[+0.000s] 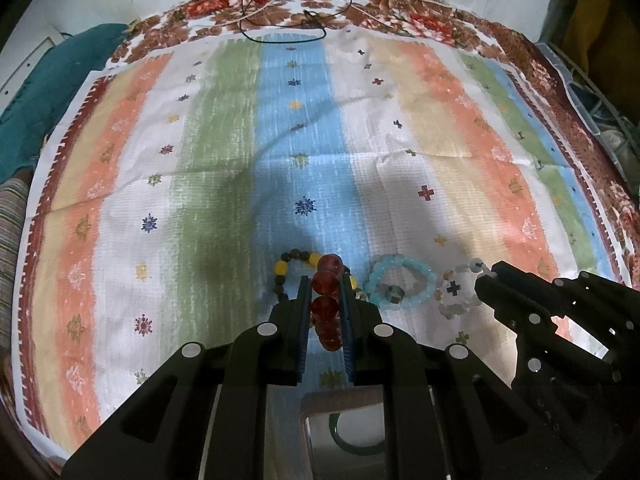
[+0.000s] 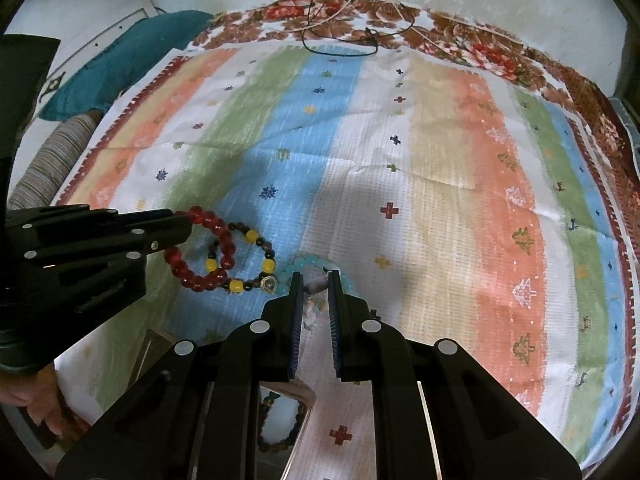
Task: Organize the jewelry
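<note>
Striped cloth [image 1: 224, 152] over floral sheet [image 1: 400, 12], beaded bracelets [image 1: 402, 286], black cord [image 1: 288, 36]

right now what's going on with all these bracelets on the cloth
A person is sorting jewelry on a striped cloth with two handheld grippers. The left gripper is shut on a red bead bracelet. The right gripper is shut on a pale whitish bead bracelet. A dark-and-yellow bead bracelet and a light blue bracelet lie between them on the cloth.
</note>
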